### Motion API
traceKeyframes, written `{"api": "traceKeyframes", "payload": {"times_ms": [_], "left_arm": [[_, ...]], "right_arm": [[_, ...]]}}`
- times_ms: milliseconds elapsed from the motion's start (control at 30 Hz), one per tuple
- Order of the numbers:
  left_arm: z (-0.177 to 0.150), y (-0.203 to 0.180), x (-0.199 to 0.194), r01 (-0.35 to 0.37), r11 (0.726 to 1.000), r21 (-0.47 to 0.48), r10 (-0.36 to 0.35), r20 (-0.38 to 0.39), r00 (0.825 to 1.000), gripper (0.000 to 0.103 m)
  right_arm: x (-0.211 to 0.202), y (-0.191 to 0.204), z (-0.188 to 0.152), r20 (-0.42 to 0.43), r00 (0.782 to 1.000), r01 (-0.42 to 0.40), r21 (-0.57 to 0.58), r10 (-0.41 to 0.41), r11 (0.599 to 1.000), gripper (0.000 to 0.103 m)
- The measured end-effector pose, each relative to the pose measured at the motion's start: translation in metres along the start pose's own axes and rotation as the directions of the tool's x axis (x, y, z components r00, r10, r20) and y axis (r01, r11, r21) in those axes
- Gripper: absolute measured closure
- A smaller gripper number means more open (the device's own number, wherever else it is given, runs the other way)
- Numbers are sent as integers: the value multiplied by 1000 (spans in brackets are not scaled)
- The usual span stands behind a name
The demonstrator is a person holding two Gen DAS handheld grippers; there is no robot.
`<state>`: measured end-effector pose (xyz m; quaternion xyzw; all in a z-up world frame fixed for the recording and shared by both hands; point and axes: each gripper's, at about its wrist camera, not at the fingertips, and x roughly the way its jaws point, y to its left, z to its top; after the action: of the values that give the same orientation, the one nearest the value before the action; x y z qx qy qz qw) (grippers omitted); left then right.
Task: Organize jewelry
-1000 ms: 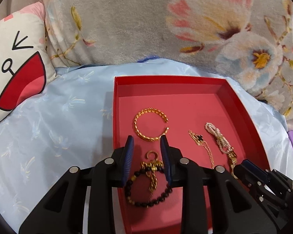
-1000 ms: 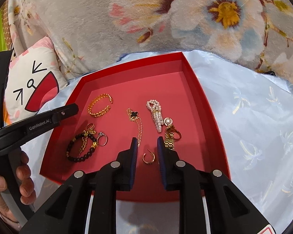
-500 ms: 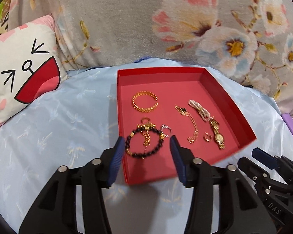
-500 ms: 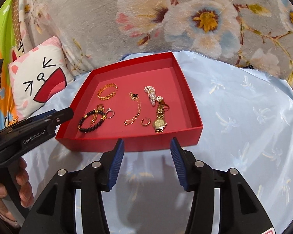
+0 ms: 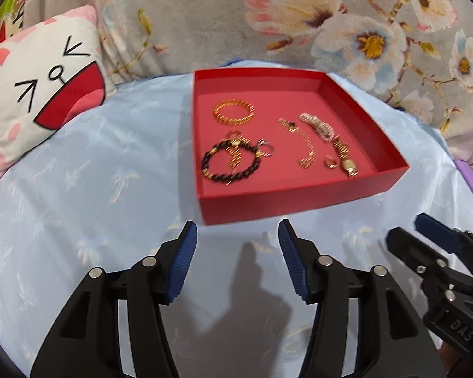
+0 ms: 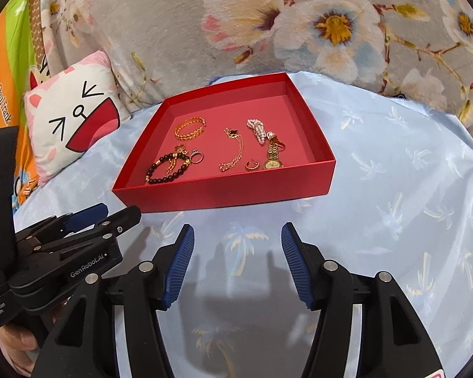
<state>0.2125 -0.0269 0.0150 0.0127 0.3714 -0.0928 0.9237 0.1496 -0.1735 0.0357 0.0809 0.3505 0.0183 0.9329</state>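
matt red card tray (image 6: 224, 190), shiny gold bangle (image 6: 189, 128), satiny blue cloth (image 6: 394, 220).

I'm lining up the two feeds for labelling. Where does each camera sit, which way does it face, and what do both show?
Left wrist: on the left gripper, looking forward and down over the blue sheet at the red tray; its own opening, empty fingers show, and the right gripper at lower right.
Right wrist: on the right gripper, facing the same tray from its right; its opening, empty fingers, the left gripper and a hand show.
Shared: tray, beaded bracelet, gold watch, cat pillow.
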Motion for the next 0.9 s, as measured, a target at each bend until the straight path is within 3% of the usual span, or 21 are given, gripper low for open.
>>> {"api": "traceKeyframes", "payload": {"times_ms": [200, 333, 900], "left_arm": [[-10, -5, 2, -31, 999, 35, 31, -4, 1000, 49], [-11, -11, -7, -70, 996, 59, 67, 46, 997, 31], [-12, -16, -5, -134, 989, 64, 131, 38, 991, 28]], "right_arm": [[2, 6, -13, -9, 999, 40, -16, -40, 999, 41], [-2, 12, -16, 10, 997, 73, -40, -72, 997, 38], [1, 14, -16, -2, 992, 124, -41, -124, 991, 38]]}}
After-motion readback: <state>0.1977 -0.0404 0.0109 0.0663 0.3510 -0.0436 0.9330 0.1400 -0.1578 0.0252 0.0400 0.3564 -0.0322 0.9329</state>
